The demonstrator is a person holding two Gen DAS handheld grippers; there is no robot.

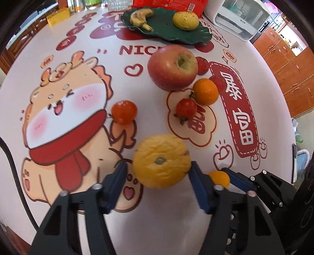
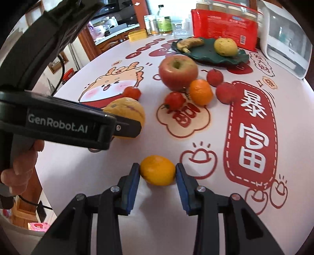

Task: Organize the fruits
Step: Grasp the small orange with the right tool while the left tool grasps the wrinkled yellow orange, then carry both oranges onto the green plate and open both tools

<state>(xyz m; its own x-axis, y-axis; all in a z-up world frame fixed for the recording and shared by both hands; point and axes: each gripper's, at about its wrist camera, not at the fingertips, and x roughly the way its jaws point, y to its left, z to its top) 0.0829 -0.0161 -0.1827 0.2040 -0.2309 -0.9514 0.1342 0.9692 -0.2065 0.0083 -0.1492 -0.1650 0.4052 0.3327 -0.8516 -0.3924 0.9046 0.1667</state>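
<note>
Item: fruit sorting, pickup stage — both tools are closing on fruit at the near edge of the desk [image 1: 82, 39]; the green leaf-shaped plate [image 1: 196, 38] at the far side already carries a banana [image 1: 140, 16] and a yellow citrus [image 1: 185, 19].

Left tool [image 1: 158, 170]: jaws set wide around the large wrinkled yellow citrus [image 1: 162, 160]. The right pad touches its skin; the left pad sits just beside it, and contact there cannot be confirmed, so whether the grip is firm cannot be told.

Right tool [image 2: 158, 172]: jaws at middling width, both blue pads against the sides of the small orange [image 2: 158, 170], which appears to rest on the desk — gripped, not lifted by the look of it.

Loose stock mid-desk: one red apple [image 1: 172, 67], one mandarin [image 1: 205, 91], one small red fruit with a calyx [image 1: 186, 108], one orange-red fruit [image 1: 124, 112] apart to the left, and two more red fruits [image 2: 214, 77] behind.

Next move, as judged: firm up both grips, raise each fruit clear of its neighbours, and carry it over the apple to bare space on the plate.
</note>
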